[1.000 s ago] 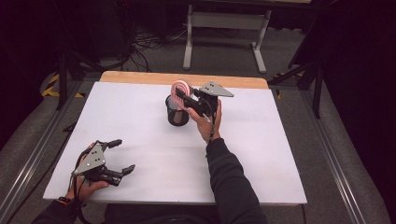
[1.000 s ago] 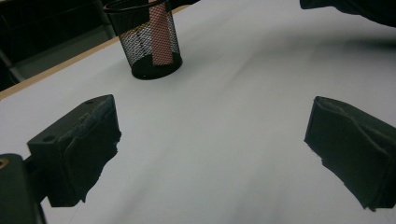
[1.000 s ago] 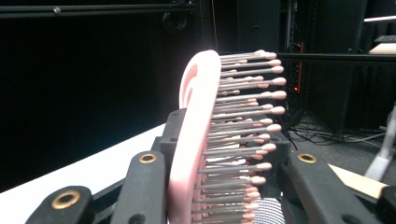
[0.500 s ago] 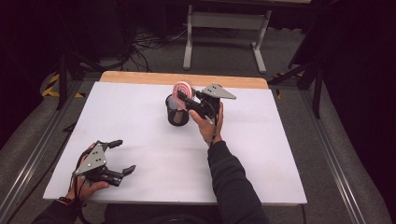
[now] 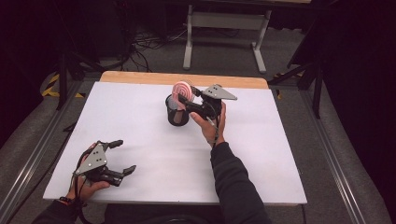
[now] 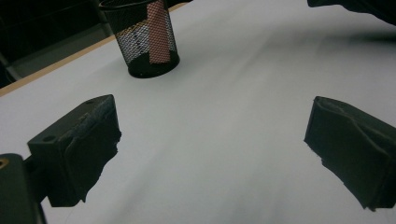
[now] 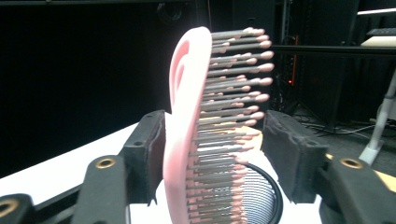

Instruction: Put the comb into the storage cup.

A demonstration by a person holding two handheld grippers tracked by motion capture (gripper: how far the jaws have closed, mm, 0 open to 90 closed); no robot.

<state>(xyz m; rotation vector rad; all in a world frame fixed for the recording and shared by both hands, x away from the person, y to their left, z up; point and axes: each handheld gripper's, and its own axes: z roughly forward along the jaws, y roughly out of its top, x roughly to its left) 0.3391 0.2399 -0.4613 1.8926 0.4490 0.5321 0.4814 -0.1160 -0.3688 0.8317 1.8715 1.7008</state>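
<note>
The right gripper (image 5: 186, 100) is at the far middle of the worktop (image 5: 140, 121), just over the black mesh cup (image 5: 177, 112). Between its jaws stands the pink hairbrush (image 7: 196, 130): the left jaw lies against the brush's smooth back, while the right jaw stands a little off the bristle tips, so the hold looks loose or half released (I cannot tell from the right gripper view whether it presses at all). The brush's long axis runs upright, head up, handle down into the cup's mouth, whose rim shows right below the jaws. That is what the coming move turns on: the cup lies straight beneath the brush, so a plain letting go or a short drop along that axis should seat it.

The left gripper (image 5: 119, 158) rests at the near left corner, jaws spread wide and empty, well apart from the cup; in the left gripper view the pink handle shows through the mesh (image 6: 156, 35). The right hand is plainly the nearer one.

Against half a second ago little differs: the brush sits perhaps slightly lower in the cup, and the left gripper has not moved.
</note>
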